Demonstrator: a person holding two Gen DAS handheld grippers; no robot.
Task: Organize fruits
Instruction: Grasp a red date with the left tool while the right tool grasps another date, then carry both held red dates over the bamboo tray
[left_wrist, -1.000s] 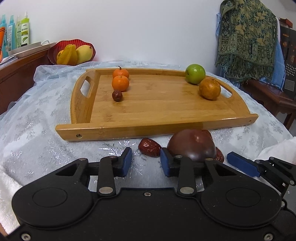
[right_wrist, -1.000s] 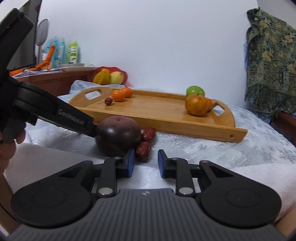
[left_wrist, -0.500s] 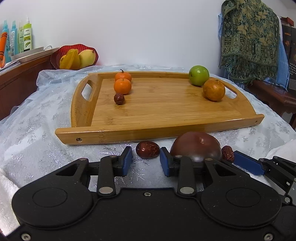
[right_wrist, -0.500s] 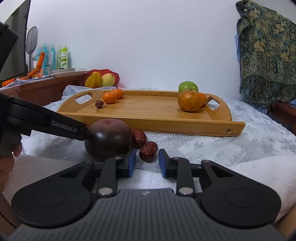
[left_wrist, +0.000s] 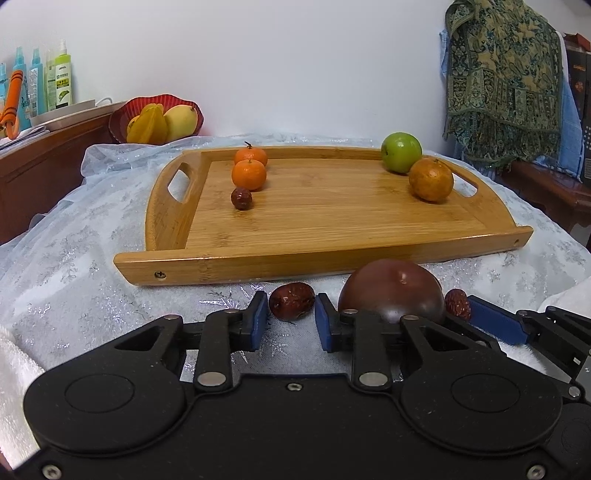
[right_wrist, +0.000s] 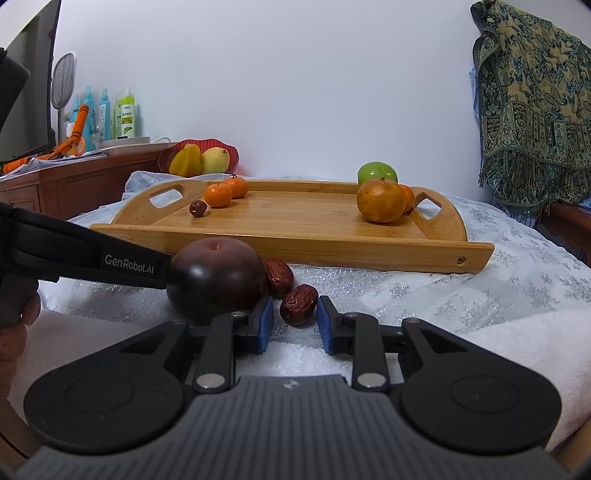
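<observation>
Wooden tray on snowflake-patterned tablecloth, white wall behind

The tray is made of pale bamboo-like wood, finished smooth with a slight sheen, and a metal screw is set in its front rail. The surface is covered by a thin, sheer cloth printed with glittery silver snowflakes, laid over white terry towelling. A glossy, dark skin is shown by the large plum-like fruit, while the dried red dates are wrinkled and dull. The left hand-held gripper is built of matt black speckled plastic, with blue rubbery pads and bright metal pivot pins.
</observation>
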